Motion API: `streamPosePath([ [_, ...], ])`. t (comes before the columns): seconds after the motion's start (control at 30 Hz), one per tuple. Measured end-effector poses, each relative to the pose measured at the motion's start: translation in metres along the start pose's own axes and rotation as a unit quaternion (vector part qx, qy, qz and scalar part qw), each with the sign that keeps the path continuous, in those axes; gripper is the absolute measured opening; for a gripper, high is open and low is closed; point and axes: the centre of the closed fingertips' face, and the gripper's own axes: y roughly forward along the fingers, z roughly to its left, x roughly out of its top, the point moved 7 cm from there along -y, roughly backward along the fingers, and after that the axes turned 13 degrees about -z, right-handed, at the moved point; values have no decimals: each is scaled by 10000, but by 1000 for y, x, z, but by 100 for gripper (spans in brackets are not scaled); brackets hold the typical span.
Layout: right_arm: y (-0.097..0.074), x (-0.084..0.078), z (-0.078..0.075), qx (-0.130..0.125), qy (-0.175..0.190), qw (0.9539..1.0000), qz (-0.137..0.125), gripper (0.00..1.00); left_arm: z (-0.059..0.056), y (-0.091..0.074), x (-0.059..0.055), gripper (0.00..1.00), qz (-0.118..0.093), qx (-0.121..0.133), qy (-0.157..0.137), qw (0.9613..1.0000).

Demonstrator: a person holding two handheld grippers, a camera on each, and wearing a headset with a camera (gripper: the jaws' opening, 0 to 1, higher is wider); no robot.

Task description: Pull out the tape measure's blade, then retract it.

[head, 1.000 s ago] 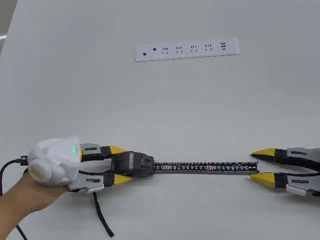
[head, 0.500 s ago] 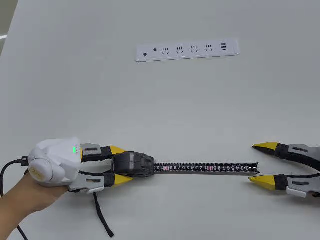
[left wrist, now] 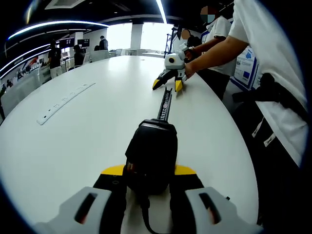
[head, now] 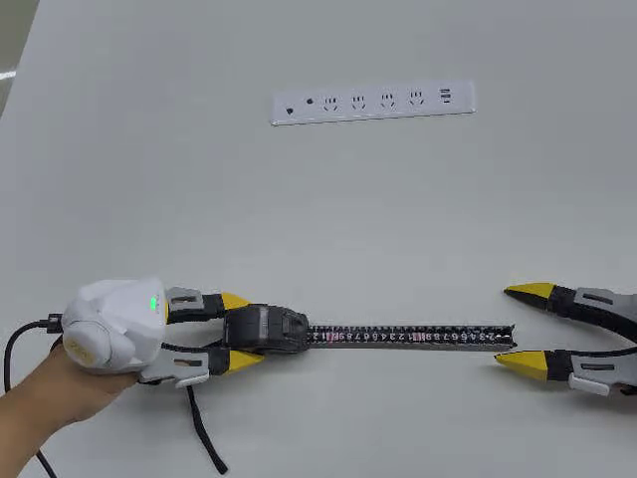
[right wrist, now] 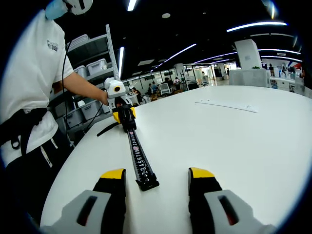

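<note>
Nearest the person, the left gripper [head: 242, 329] is pinching the black tape measure [head: 271, 328] by its case, one yellow-tipped jaw on each side, pressing it flat on the white table [head: 299, 209]. The blade [head: 408, 336] is lying drawn out across the tabletop toward the right gripper [head: 505, 326], whose jaws are standing spread, one on either side of the blade's end hook [right wrist: 146, 184] and gripping nothing. Judging by that, the pull-out is done and the retract is the step in hand. It is best done with the case clamped steady and the right jaws clear of the blade's path, letting the blade run back straight rather than whip sideways. White numerals and red marks are running along the blade — too small to read surely. Farther off, a white power strip [head: 373, 101] is lying flat — no legible writing on it.
</note>
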Motion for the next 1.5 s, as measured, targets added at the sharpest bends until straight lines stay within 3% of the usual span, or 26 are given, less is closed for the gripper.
streamPosePath([
  [0.27, 0, -1, 0, -9, 8, 10000, -15, 52, 1, -1, -1, 31, -104, 35, -77, 9999],
  [0.3, -1, -1, 0, -12, 28, 10000, -18, 53, 3, -1, 0, 35, -158, 91, 6, 9998],
  [0.4, -1, -2, 1, -17, 39, 10000, -20, 53, 4, -1, 6, 41, -332, 115, -146, 9993],
  [0.43, -1, -2, 1, -14, 32, 10000, -16, 52, 4, -1, 6, 41, -317, 112, -116, 9994],
  [0.47, -1, -2, 1, -15, 33, 10000, -7, 52, 5, -1, 6, 42, -223, 175, 91, 9996],
  [0.53, -2, -2, 1, -22, 44, 10000, -15, 52, 4, 0, 8, 46, -363, 162, -144, 9991],
  [0.8, -2, -1, 2, -46, 55, 10000, -23, 53, 3, -3, 9, 58, -312, 318, -185, 9988],
  [1.03, 0, 2, 3, -84, 46, 9999, -61, 57, 4, -9, 11, 63, -312, 498, -277, 9979],
  [1.5, 2, 10, 10, -175, 24, 9998, -102, 62, 3, -9, 18, 80, -444, 705, -408, 9957],
])
